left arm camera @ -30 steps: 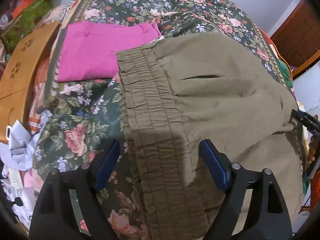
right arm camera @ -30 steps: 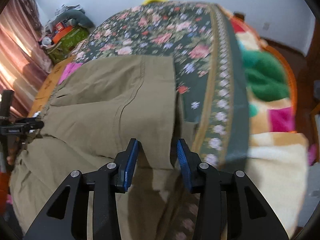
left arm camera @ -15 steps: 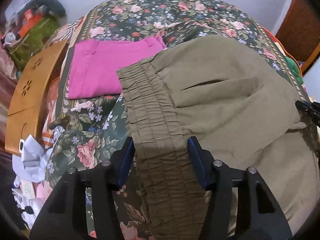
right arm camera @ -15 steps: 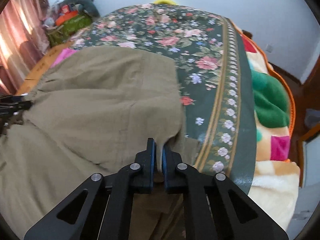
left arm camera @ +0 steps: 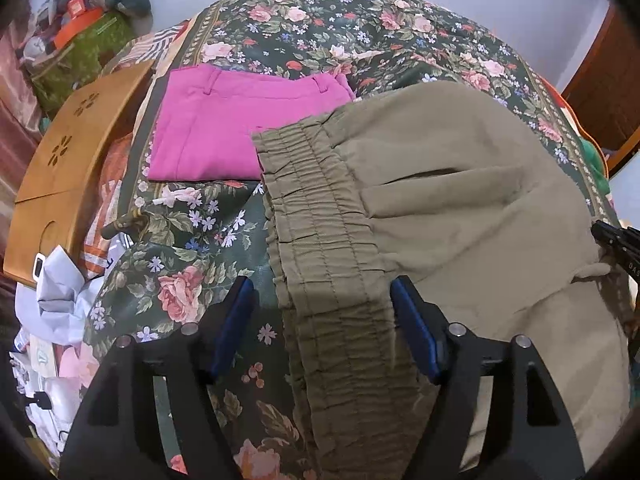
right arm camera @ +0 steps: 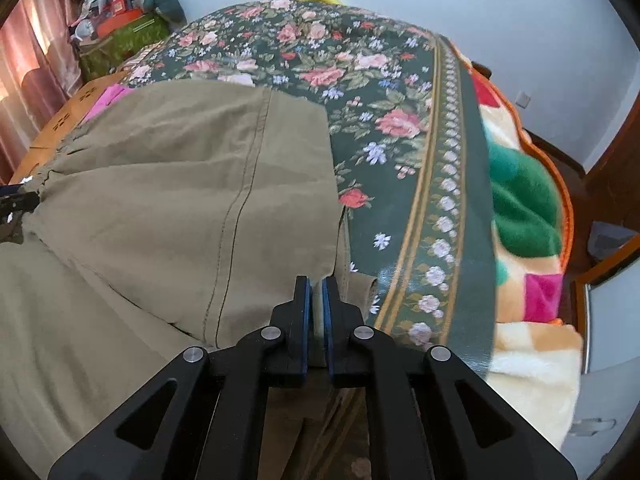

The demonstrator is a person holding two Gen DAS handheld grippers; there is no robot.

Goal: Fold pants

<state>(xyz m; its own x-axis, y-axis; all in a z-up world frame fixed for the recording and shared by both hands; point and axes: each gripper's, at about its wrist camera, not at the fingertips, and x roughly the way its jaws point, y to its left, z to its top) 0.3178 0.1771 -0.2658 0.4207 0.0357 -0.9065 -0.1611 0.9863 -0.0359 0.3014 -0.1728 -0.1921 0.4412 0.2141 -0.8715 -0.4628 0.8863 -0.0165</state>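
The olive-green cotton pants (left arm camera: 460, 216) lie on the floral bedspread (left arm camera: 340, 36), seemingly folded over once. The left gripper (left arm camera: 322, 320) straddles the elastic waistband (left arm camera: 320, 232), spread wide, while the right gripper (right arm camera: 315, 304) pinches the hem; further folds probably remain.

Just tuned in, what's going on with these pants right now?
A person is folding olive pants on a floral bedspread. The right gripper is shut on the pants' edge. The left gripper is open, its fingers either side of the elastic waistband. Folded pink pants lie beyond.
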